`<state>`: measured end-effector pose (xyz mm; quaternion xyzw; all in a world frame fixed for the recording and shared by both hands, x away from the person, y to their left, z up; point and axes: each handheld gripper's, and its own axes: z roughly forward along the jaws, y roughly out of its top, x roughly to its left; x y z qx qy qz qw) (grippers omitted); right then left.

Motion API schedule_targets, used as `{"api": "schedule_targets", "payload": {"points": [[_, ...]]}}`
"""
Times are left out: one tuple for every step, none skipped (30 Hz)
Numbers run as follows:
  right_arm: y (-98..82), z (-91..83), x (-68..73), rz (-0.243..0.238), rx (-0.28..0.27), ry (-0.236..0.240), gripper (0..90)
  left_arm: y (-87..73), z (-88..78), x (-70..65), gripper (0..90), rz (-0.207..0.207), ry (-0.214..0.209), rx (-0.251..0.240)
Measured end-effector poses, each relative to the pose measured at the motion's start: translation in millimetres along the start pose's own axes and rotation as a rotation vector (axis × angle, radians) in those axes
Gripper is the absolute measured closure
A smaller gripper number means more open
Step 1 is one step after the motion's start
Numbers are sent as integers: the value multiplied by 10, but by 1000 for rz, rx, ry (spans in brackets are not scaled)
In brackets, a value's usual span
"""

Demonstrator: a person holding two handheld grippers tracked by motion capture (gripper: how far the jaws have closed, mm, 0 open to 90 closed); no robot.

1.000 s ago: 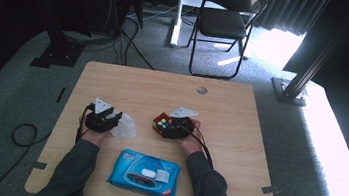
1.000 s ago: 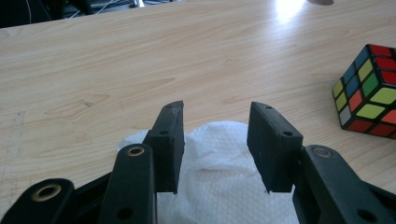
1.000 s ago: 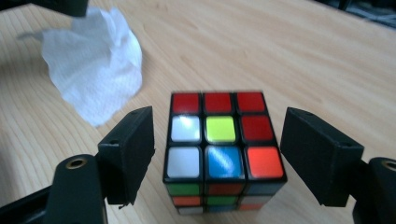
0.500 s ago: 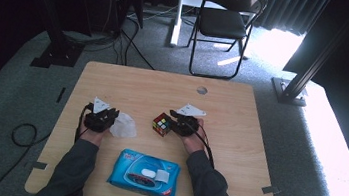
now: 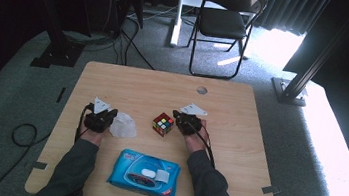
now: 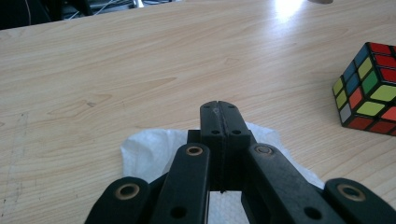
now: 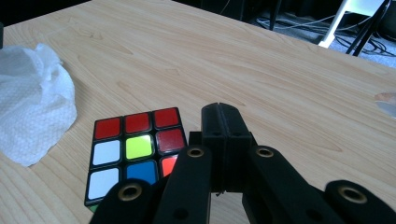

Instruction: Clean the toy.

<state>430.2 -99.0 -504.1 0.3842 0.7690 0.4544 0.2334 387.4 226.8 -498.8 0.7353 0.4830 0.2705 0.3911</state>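
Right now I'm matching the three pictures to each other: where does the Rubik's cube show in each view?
High view: Rubik's cube at the table's middle, just left of the right gripper.
Left gripper view: at the right edge.
Right gripper view: bottom left of centre, beside the shut jaws.
Shared landmark: the crumpled white wipe, low centre and far left.

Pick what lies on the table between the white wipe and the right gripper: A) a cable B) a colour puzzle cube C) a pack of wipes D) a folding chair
B: the cube sits between the wipe and the right gripper on the table.
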Motion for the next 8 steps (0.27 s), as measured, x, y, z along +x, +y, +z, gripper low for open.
{"api": "schedule_targets", "payload": {"points": [[-1, 1, -3, 2, 1, 1, 900, 1, 0, 3, 900, -1, 0, 0], [-2, 1, -6, 4, 1, 0, 900, 1, -1, 4, 900, -2, 1, -1], [-3, 0, -10, 5, 1, -2, 900, 1, -2, 5, 900, -3, 1, -2], [-3, 0, -13, 7, 1, -3, 900, 2, -1, 3, 900, -3, 1, -2], [-4, -1, -15, 9, 1, -4, 900, 2, 1, 2, 900, -3, -1, -1], [-4, -1, -15, 9, 1, -4, 900, 2, 1, 2, 900, -3, -1, -1], [-6, -2, -19, 8, 0, -2, 900, 3, 7, -2, 900, -6, -1, -3], [-8, -3, -21, 8, 0, -2, 900, 3, 7, -2, 900, -6, -1, -3]]}}
